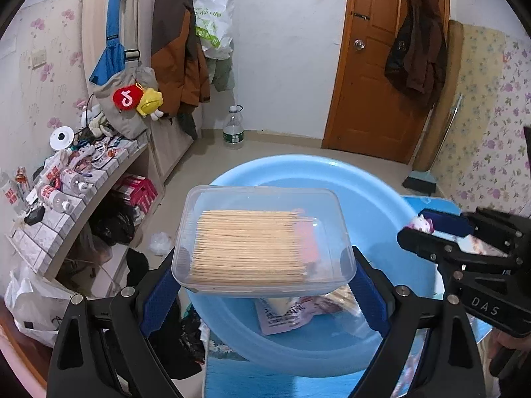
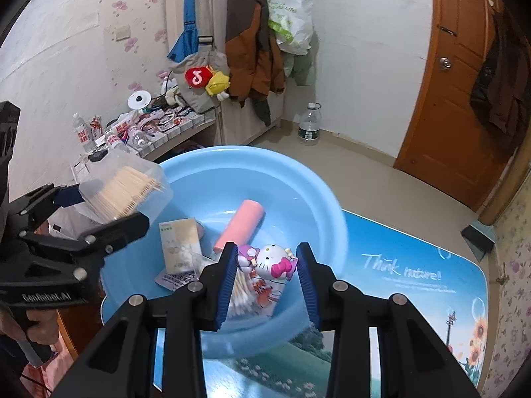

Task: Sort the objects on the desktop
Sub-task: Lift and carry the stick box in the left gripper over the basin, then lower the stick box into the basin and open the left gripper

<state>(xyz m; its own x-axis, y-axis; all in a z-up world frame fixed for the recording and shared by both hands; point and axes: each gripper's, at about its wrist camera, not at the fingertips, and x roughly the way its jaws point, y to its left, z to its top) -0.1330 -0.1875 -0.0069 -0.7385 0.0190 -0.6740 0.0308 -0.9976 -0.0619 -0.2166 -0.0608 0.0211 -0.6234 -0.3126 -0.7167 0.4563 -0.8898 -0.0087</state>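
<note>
Over the basin [image 2: 186, 179], left gripper [image 1: 264, 277] jaws clamp the toothpick box [image 1: 262, 238] wide, right gripper [image 2: 268, 278] jaws grip the swab tub [image 2: 262, 285]

Pretty lived-in little room. Far wall [image 1: 285, 49] is plain white, side walls have pink floral wallpaper [image 1: 43, 76]. Orange wooden door [image 1: 375, 66] at far right with a dark coat [image 1: 416, 46] hanging on it. Beige tiled floor [image 1: 285, 149], a big water bottle [image 1: 234, 127] standing by the far wall. On the left, a tiled shelf [image 1: 83, 185] piled with clutter, jackets [image 1: 179, 43] and bags hung above.
</note>
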